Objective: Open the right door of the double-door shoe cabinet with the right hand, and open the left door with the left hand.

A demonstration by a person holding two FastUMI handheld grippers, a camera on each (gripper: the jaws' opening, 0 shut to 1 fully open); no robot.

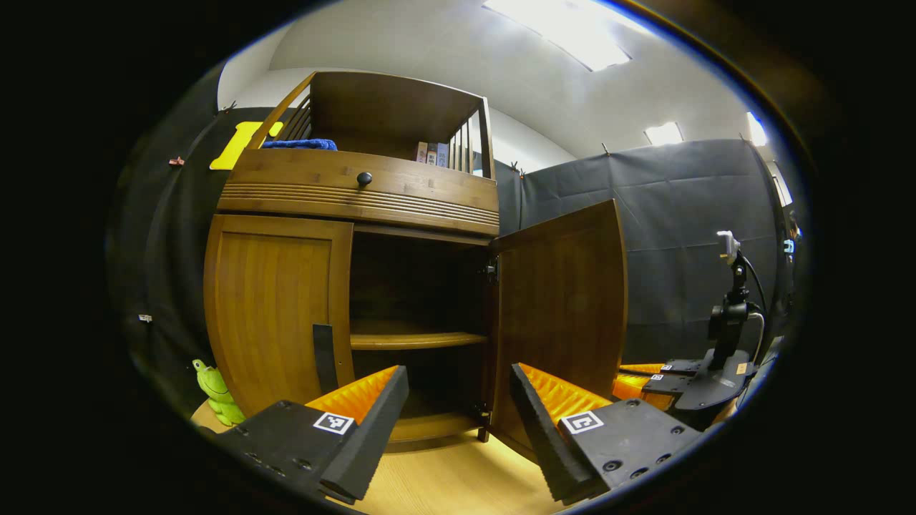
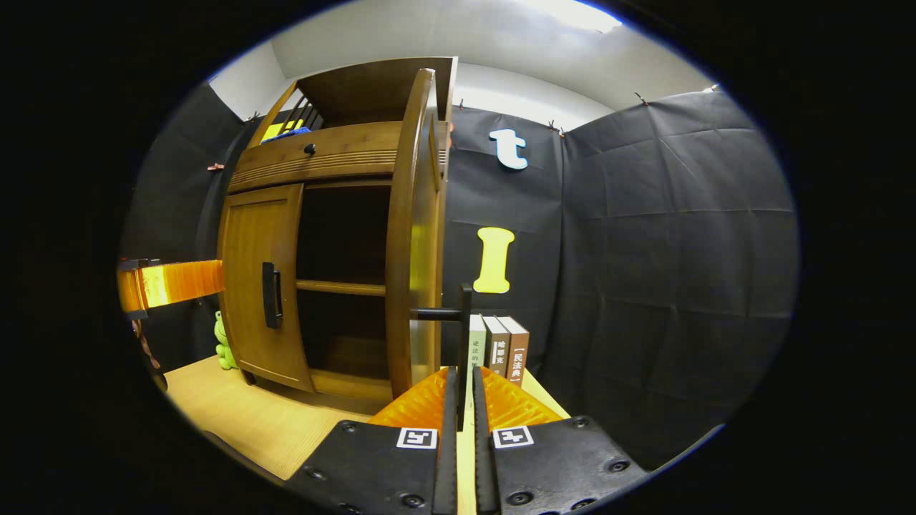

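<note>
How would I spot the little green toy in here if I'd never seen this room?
Find the wooden shoe cabinet on the light tabletop. At the foot of its closed left door, by the outer corner, stands the green frog figure, the one bright green thing beside all that brown wood.

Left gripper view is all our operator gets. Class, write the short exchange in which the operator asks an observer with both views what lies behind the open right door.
Operator: The right door turns its outer face away from me. Is the right gripper on its handle?
Observer: Yes. In the right gripper view the right gripper is shut on the right door's handle.
Operator: Does anything stand behind that door?
Observer: Three books stand upright on the table beside the cabinet, just past the handle.
</note>
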